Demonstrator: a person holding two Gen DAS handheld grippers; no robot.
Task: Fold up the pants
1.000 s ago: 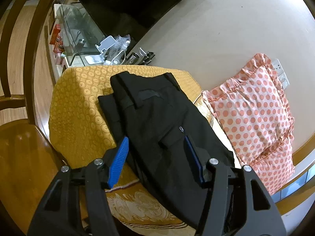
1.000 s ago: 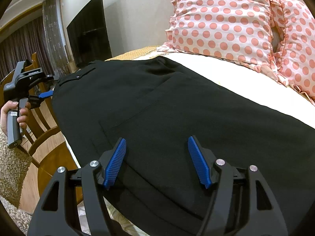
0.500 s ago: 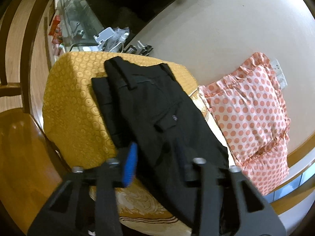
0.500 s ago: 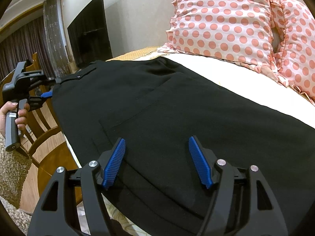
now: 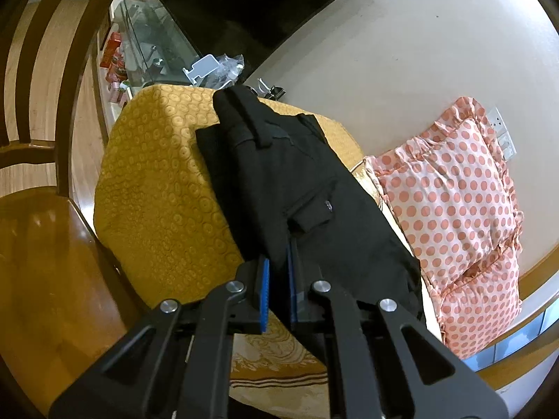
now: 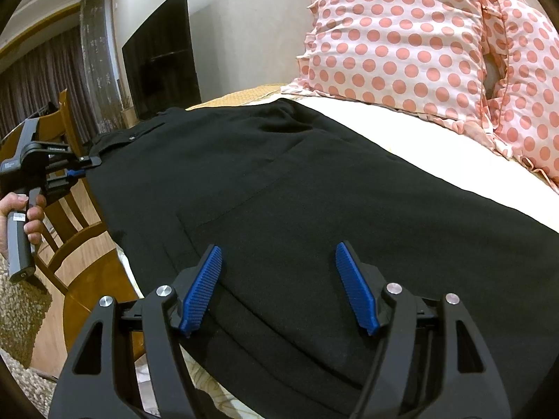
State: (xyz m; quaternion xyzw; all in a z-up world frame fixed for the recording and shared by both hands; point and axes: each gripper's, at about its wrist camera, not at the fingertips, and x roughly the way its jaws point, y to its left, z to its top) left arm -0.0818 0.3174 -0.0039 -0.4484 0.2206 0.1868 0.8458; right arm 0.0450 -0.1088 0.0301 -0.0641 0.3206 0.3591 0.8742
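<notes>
On the bed (image 5: 164, 188), over its yellow cover, the black pants (image 5: 297, 188) lie stretched out. We read their long axis as running from our left hand-held gripper (image 5: 276, 293) toward our right one. Left hand-held gripper: blue pads pressed together, pinching the pants' near edge. Right hand-held gripper (image 6: 279, 286): spread wide, hovering over cloth, holding nothing. Polka-dot pillows (image 6: 401, 42) sit beyond. We judge the right end gets pinched next.

The pants (image 5: 297, 188) lie lengthwise on the bedspread (image 5: 157, 181) — 2 pillows (image 5: 450, 209) to their right. A chair (image 5: 38, 251) stands left of the bed — a television (image 5: 262, 3) behind it.
</notes>
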